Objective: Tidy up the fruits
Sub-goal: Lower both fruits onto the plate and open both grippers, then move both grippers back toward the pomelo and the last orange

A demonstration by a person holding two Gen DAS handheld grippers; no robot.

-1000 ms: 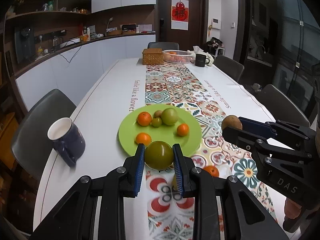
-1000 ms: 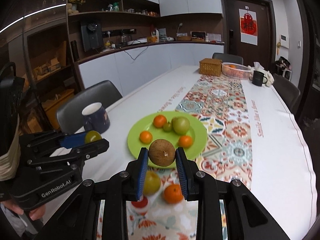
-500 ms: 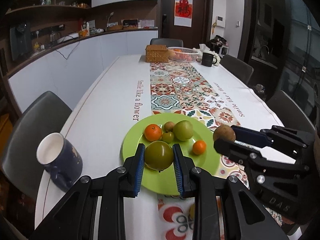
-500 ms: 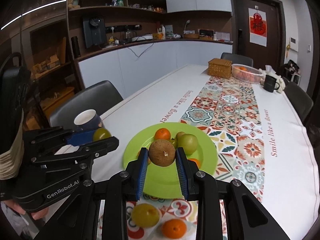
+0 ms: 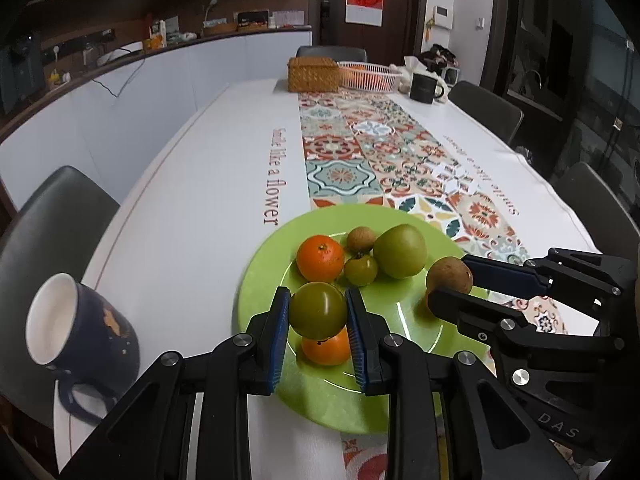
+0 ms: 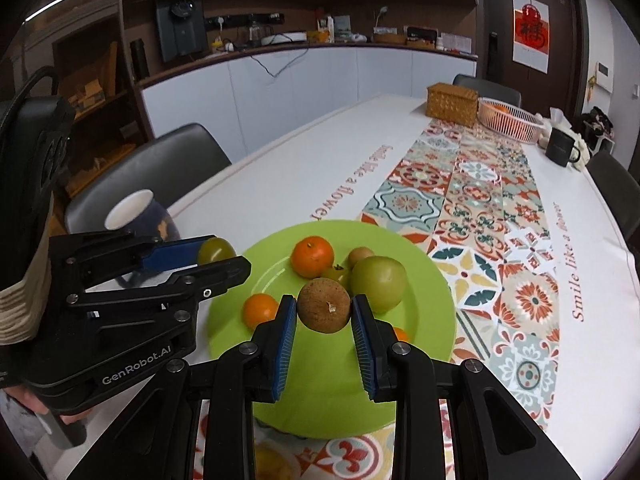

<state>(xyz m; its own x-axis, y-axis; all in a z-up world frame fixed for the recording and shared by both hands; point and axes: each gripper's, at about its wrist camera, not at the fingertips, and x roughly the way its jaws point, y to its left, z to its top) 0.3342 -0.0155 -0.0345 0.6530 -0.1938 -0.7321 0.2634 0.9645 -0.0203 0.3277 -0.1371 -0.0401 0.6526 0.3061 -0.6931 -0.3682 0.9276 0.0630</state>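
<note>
Your left gripper clamps the green tomato, your right gripper the brown fruit. Both hang over the green plate, likely for setting down among the fruit there.

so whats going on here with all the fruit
A person is sorting fruit onto a green plate with two handheld grippers. The left gripper is shut on a green tomato, and the right gripper is shut on a brown round fruit; both hang over the plate, not yet released. Oranges and green fruit already lie on the plate. A blue mug stands beside it.
</note>
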